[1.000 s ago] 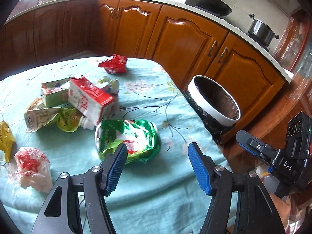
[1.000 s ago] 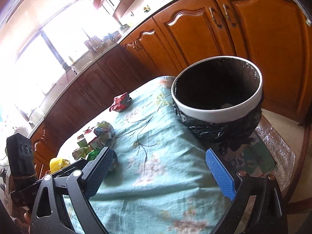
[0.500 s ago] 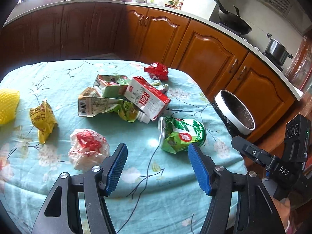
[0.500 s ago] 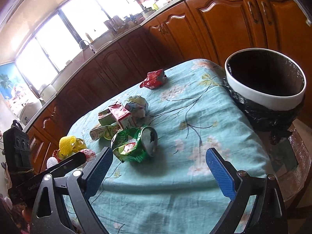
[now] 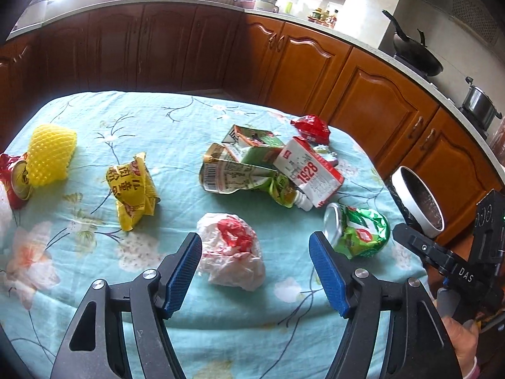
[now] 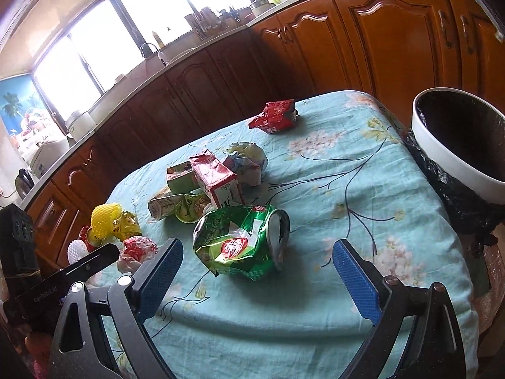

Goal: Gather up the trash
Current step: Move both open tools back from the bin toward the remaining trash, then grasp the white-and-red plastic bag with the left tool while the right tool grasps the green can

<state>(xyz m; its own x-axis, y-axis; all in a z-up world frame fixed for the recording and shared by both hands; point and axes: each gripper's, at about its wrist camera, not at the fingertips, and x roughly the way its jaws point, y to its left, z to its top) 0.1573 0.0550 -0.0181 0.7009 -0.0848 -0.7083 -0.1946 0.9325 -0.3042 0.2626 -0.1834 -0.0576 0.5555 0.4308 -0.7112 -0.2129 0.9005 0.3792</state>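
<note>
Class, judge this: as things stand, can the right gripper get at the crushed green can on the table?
Probably yes. The right gripper is open, the crushed green can lies just ahead between its fingers, and nothing sits between them.

A tabletop [image 5: 189, 120] under a pale teal floral cloth stands in a kitchen. Brown wooden cabinets [image 5: 372, 101] with arched doors run along the walls beneath a light countertop [image 5: 315, 27]. Daylight floods through wide windows [image 6: 104, 41] above a sink faucet [image 6: 151, 50]. A black wok [image 5: 416, 57] and a steel pot [image 5: 479, 104] sit on the counter.
</note>
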